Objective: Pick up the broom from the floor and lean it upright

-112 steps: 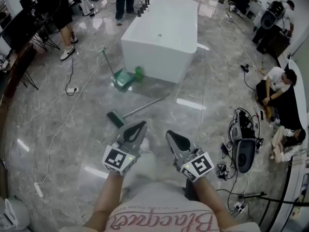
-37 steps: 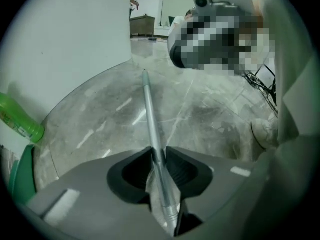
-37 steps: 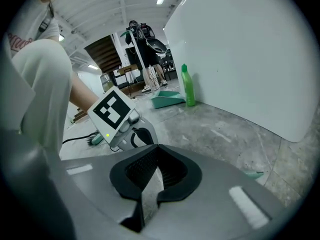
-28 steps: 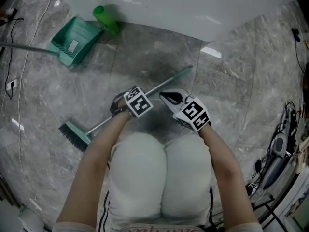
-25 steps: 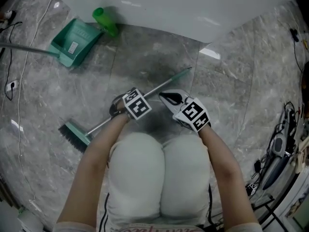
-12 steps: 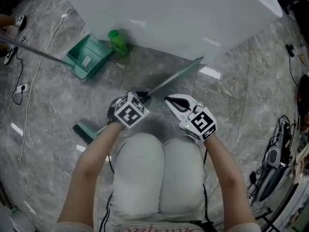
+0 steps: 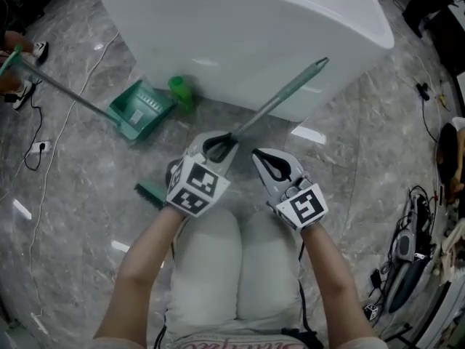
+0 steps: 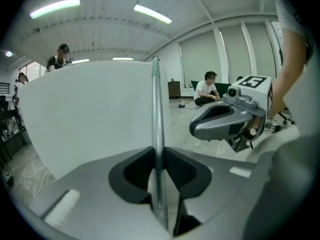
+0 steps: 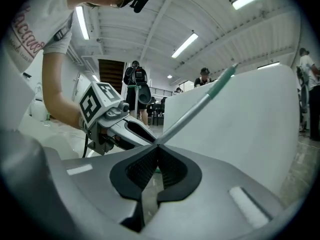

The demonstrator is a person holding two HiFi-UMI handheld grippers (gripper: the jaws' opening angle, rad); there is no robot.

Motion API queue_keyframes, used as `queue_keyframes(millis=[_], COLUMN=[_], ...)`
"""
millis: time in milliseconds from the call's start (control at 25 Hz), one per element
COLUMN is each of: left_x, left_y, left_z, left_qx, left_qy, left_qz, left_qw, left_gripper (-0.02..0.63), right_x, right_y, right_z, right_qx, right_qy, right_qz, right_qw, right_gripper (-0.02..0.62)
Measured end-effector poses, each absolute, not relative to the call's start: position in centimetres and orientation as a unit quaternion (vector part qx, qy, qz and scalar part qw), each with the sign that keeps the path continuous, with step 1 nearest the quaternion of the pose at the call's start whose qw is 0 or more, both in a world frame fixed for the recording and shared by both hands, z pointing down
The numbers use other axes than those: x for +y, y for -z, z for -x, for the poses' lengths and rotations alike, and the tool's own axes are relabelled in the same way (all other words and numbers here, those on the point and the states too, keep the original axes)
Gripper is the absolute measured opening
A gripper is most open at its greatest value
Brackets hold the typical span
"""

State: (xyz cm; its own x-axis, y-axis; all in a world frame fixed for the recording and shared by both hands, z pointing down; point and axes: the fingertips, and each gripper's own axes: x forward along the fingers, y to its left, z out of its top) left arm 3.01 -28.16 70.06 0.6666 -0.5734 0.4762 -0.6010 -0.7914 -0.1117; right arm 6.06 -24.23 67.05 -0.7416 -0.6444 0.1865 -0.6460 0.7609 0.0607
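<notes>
Head view: both forearms reach forward. The grey left gripper [image 7: 220,146] is clamped on the silver-handled green broom [image 7: 280,97], which slants up across the white bathtub [image 7: 247,27]. The right gripper [image 7: 263,158] hovers just beside, jaws together, empty.

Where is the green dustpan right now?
In the head view the green dustpan lies on the floor at the left, just beside the green bottle, at the foot of the big white tub.
</notes>
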Motion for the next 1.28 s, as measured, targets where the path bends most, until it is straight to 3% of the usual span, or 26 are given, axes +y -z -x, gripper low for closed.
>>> queue_keyframes(millis=[480, 1280], left_x=[-32.8, -45.6], left_y=[-60.3, -60.2], left_z=[-1.9, -6.5], left_qx=[-0.415, -0.515], left_qy=[-0.117, -0.142], left_qz=[-0.901, -0.844], left_qw=[-0.035, -0.035], left_gripper=[0.075, 0.074], right_x=[-26.0, -26.6], right_y=[-61.9, -62.1], right_z=[-7.6, -10.8], right_qx=[-0.913, -0.892], right_qy=[0.020, 0.025], right_qz=[-0.405, -0.449], right_qw=[0.040, 0.038], right_gripper=[0.002, 0.002])
